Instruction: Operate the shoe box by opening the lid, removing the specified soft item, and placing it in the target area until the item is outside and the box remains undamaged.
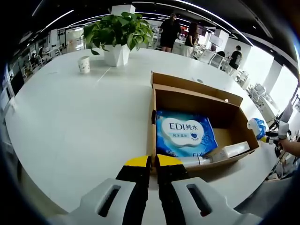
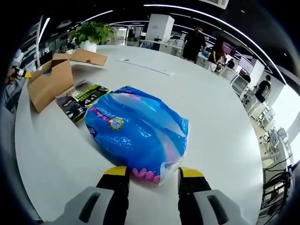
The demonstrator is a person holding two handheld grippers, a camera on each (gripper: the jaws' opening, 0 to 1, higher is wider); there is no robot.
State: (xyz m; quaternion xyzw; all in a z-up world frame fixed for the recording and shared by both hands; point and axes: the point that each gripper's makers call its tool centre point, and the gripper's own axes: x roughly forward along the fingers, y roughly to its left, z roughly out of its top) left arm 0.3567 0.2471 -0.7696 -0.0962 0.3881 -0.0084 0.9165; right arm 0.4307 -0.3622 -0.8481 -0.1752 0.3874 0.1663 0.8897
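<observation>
Left of the shoe box (image 1: 197, 117), the left tool (image 1: 153, 161) rests pressed together. Right of that box, the blue soft bag (image 2: 138, 131) lies on the table (image 2: 220, 108); the right tool (image 2: 153, 174), spread, should back straight off without dragging it.

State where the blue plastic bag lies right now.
In the right gripper view, the blue plastic bag lies on the white table, outside the shoe box, just ahead of the right gripper's open jaws, with a black-and-green packet beside it.
</observation>
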